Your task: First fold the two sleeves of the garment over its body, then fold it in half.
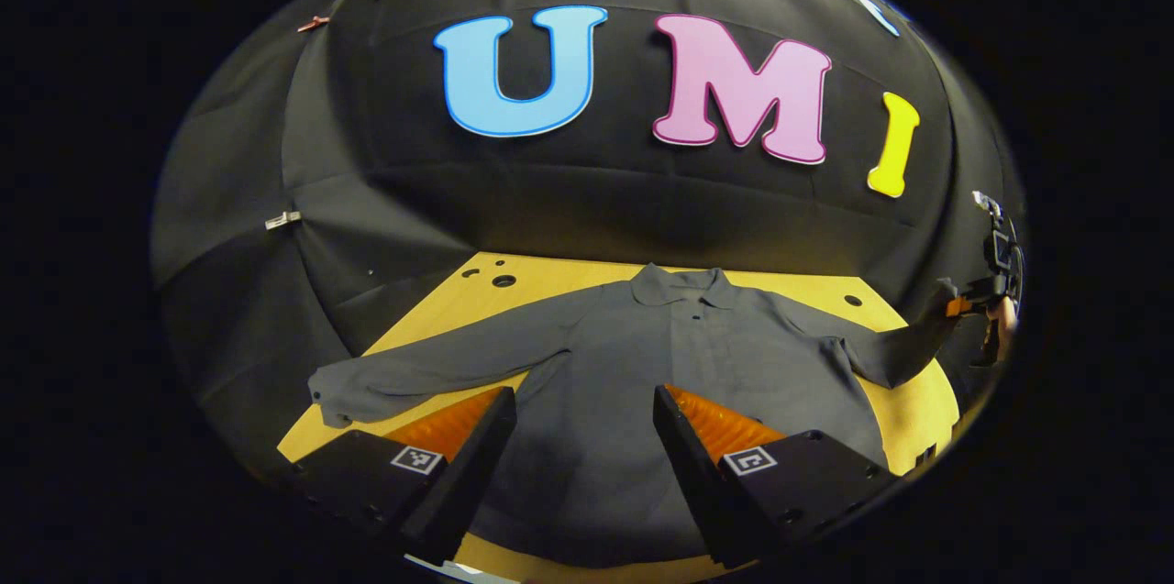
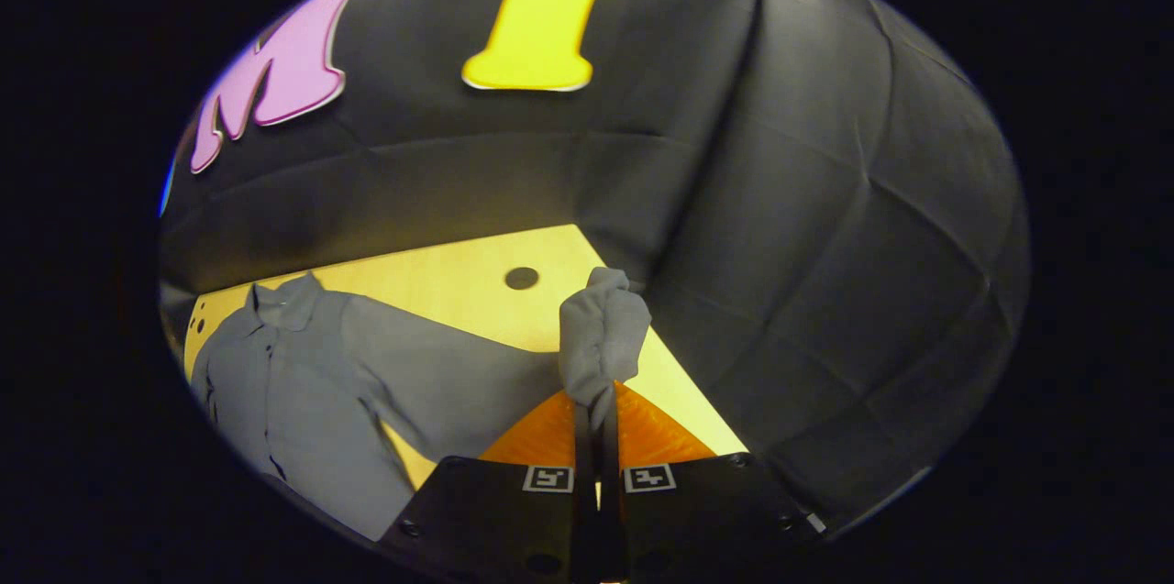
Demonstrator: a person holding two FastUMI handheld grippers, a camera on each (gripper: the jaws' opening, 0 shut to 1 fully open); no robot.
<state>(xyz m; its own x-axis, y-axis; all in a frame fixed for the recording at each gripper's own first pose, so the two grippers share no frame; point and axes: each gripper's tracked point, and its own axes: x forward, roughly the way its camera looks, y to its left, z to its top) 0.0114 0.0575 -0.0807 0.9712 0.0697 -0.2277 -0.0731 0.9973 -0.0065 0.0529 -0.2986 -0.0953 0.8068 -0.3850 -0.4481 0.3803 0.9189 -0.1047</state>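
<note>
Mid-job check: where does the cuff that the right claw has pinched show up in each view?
Left gripper view: the pinched cuff sits at the far right edge, lifted off the table, with the right claw on it.
Right gripper view: the same cuff bunches up at centre, just above that claw's closed fingers.
Shared landmark: the shirt collar.

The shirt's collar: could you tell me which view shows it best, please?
The left gripper view: the collar faces the camera centrally above the spread shirt. The right gripper view shows it small and sideways near the edge.
</note>
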